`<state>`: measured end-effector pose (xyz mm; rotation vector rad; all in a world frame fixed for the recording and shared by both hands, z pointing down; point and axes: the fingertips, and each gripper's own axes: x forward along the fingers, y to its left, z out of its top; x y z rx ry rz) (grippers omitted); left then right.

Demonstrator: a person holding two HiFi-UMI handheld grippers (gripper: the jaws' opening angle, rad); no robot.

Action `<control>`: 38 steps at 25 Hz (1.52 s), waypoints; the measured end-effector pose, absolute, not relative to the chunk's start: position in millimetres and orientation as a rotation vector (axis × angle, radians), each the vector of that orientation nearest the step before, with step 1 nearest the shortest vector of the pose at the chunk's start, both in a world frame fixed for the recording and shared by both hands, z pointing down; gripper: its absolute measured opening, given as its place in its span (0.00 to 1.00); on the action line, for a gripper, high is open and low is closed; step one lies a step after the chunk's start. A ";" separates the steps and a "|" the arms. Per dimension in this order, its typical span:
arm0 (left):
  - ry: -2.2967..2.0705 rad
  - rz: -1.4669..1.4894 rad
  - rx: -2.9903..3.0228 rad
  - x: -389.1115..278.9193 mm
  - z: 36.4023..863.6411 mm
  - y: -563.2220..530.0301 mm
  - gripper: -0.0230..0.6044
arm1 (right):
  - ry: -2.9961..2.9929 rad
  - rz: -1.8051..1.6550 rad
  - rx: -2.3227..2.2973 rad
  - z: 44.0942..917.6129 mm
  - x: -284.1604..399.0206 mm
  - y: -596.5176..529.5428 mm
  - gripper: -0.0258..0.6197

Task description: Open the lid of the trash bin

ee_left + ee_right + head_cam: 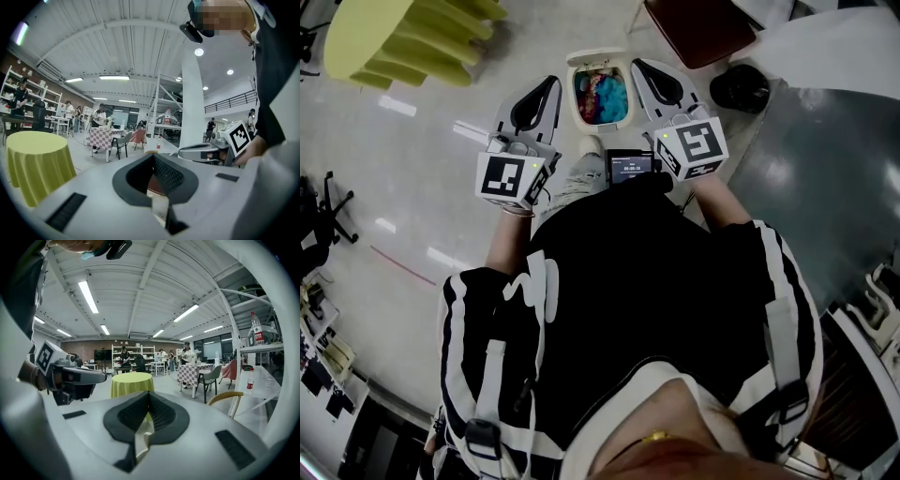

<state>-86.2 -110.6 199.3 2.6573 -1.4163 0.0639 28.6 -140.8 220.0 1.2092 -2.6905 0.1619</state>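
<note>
Head view: trash bin (572,101) stands on the floor below and between both tips, lid seemingly already up; coloured contents show. Left gripper (551,86) and right gripper (639,67) are both closed and empty.

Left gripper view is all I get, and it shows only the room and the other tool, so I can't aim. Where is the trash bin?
Observer: On the floor just ahead of the person. In the head view, the trash bin sits between the tips of the left tool and the right tool.
Operator: Is its lid down?
Observer: It doesn't look so. From above, coloured rubbish shows inside the white rim, so the top is open.
</note>
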 end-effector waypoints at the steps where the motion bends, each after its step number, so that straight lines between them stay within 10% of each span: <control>1: -1.415 0.061 2.651 -86.1 197.8 -110.9 0.05 | -2.699 0.159 1.214 216.1 29.1 -140.6 0.05; 38: -1.416 0.084 2.696 -84.2 184.6 -115.0 0.05 | -2.818 0.058 1.317 159.6 36.8 -134.4 0.05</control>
